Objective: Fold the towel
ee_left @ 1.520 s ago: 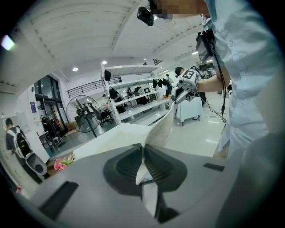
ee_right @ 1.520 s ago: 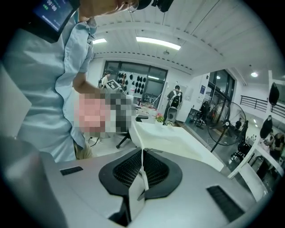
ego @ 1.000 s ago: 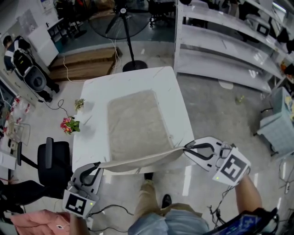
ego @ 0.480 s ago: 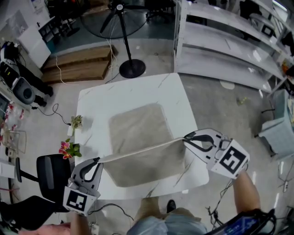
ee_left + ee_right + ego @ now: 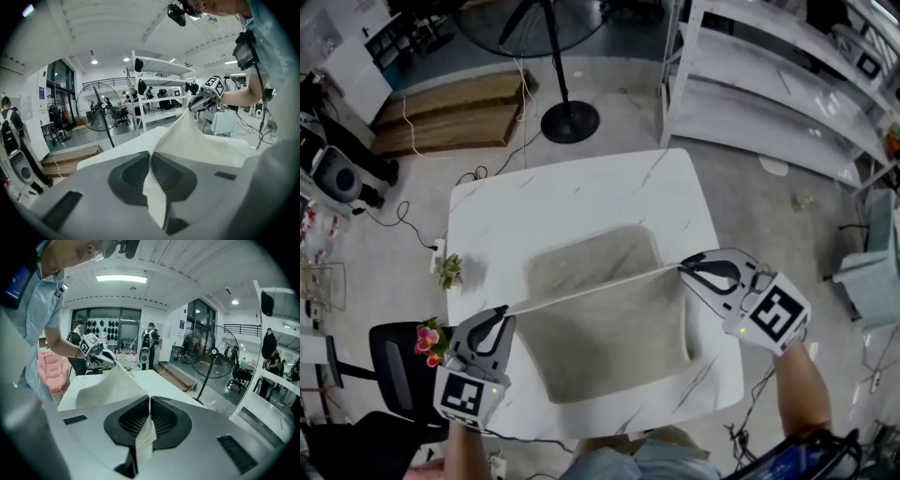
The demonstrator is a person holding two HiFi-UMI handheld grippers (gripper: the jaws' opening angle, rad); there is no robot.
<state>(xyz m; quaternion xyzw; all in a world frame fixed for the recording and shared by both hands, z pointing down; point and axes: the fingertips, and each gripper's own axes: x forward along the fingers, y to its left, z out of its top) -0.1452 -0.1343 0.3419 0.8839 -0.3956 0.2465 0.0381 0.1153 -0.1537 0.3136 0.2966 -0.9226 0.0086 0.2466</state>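
I held the rectangular beige cloth towel (image 5: 609, 323) pinched in my left tool (image 5: 504, 315) and right tool (image 5: 682, 268)
Each tool gripped one corner, the edge stretched taut and lifted between them, while the rest of the towel lay flat on the white marble-patterned desk (image 5: 581, 192)

A beige towel (image 5: 614, 328) lies on the white marble-look table (image 5: 581, 192), and one of its edges is raised and drawn taut across it between the two grippers. The left gripper (image 5: 503, 312) pinches one corner of that edge and the right gripper (image 5: 682, 268) the other, both over the tabletop. Beyond the table stand a floor fan (image 5: 568, 120) and white shelving (image 5: 769, 89), with pink flowers (image 5: 426, 338) beside the table's left edge.
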